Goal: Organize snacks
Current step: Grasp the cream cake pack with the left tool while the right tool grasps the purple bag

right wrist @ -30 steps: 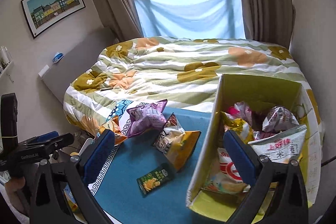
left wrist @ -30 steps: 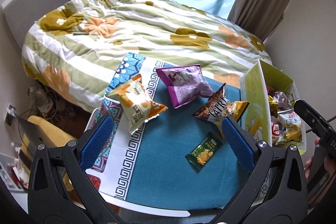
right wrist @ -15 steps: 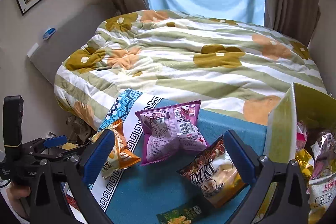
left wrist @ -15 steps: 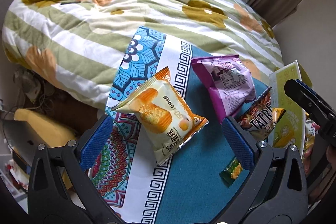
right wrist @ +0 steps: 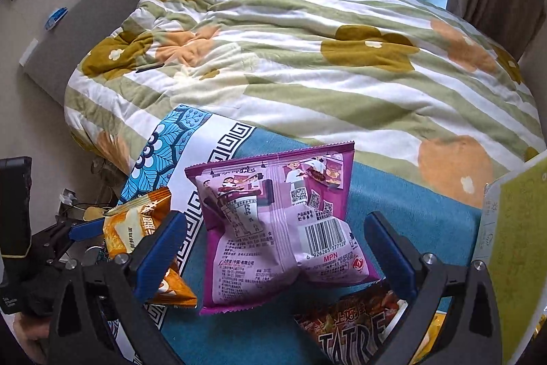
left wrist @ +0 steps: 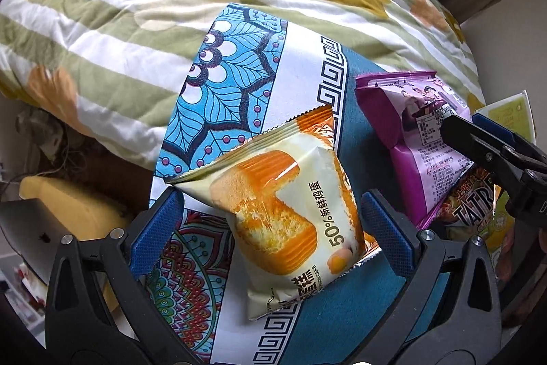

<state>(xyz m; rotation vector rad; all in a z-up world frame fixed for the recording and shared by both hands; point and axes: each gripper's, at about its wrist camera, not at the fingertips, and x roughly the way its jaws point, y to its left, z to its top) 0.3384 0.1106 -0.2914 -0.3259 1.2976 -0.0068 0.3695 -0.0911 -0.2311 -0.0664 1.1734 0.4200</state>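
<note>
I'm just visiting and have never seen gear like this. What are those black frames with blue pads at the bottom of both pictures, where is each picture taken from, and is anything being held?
There is no robot here: a person holds a two-finger gripper in each hand, and each one carries a wide-angle camera looking forward along its fingers. The black frames with blue pads are those fingers.

One picture comes from the left gripper. It is open, its pads on either side of an orange cake packet without pressing it. The other comes from the right gripper, also open, around a purple snack bag.

Both packets lie on a blue patterned cloth spread over a flowered quilt. A brown snack bag lies nearby, and a yellow-green box stands at the right edge.

Nothing is held yet.
</note>
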